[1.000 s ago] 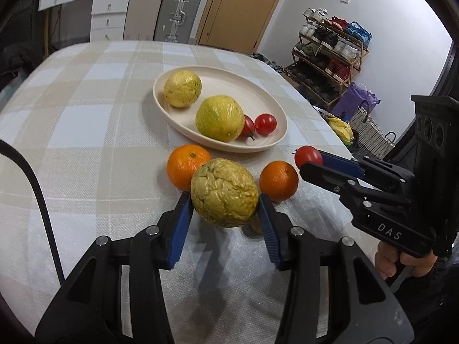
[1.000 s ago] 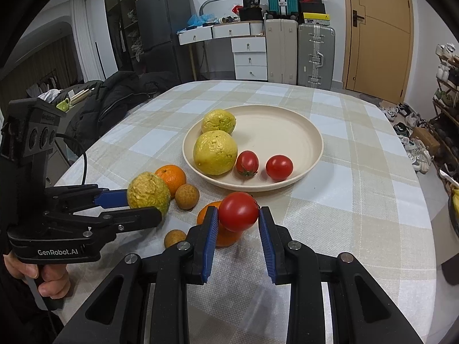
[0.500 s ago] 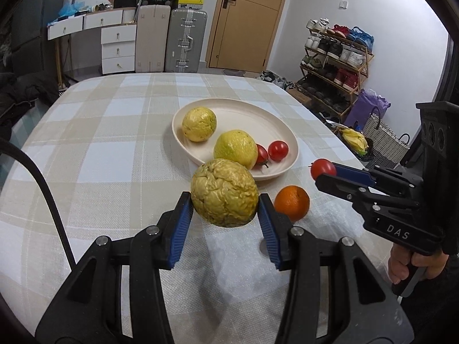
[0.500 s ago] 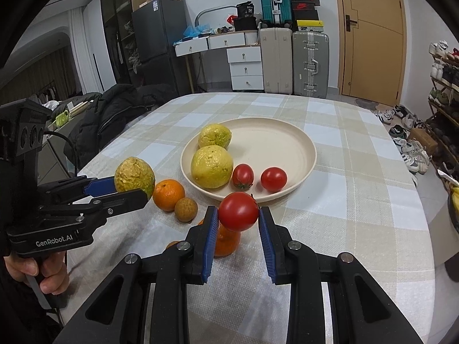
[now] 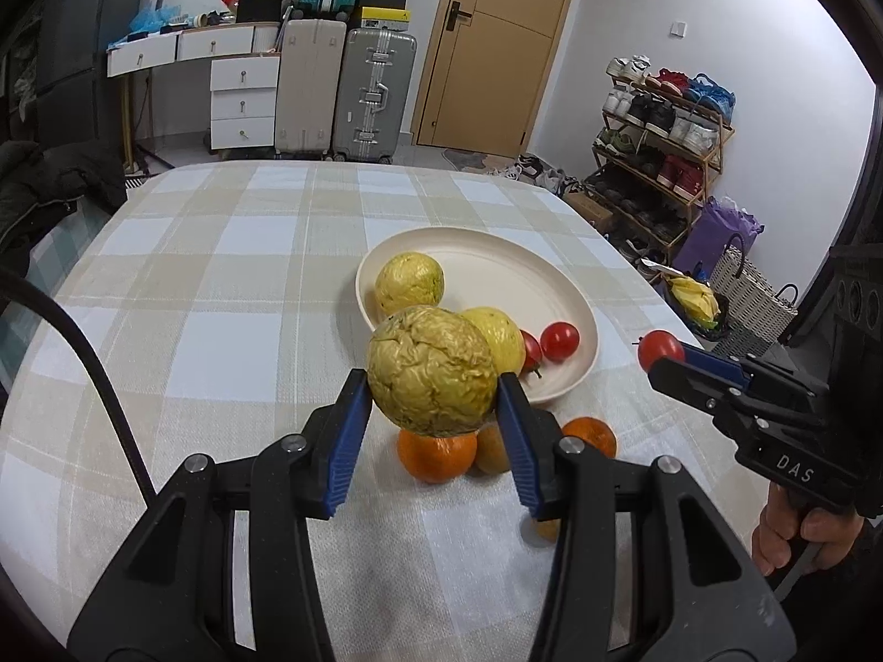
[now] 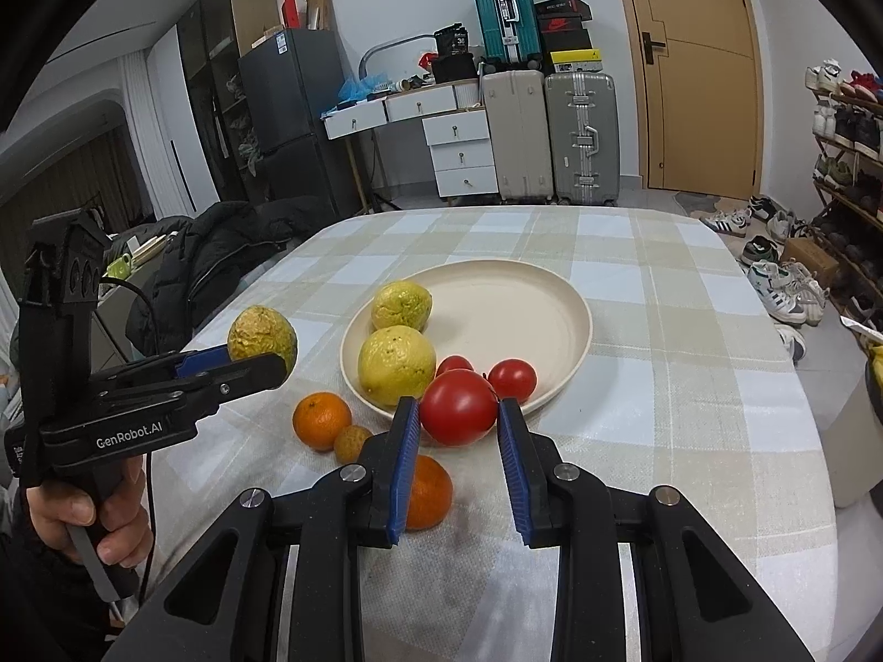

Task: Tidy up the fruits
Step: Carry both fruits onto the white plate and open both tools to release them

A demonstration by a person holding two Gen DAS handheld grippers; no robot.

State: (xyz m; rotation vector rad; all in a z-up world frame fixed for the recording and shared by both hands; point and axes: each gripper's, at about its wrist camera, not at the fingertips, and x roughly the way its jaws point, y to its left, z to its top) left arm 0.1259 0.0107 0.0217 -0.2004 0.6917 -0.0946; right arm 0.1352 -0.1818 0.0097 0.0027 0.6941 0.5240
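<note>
A wrinkled yellow fruit [image 5: 431, 370] is clamped in the left gripper [image 5: 433, 414], a tomato [image 6: 459, 407] in the right gripper [image 6: 458, 455]. The plate [image 6: 557, 298] could be overshot and its fruit knocked loose if either is released high.

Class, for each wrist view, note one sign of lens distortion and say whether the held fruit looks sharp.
Left wrist view: door frame and table edge bow outward, dark vignette at the corners; wrinkled yellow fruit is sharp. Right wrist view: fridge leans, same dark rim; held tomato is sharp, with a soft highlight.

suitcases [image 5: 345, 94] beside wooden door [image 5: 491, 44], shoe rack [image 5: 657, 149] right
</note>
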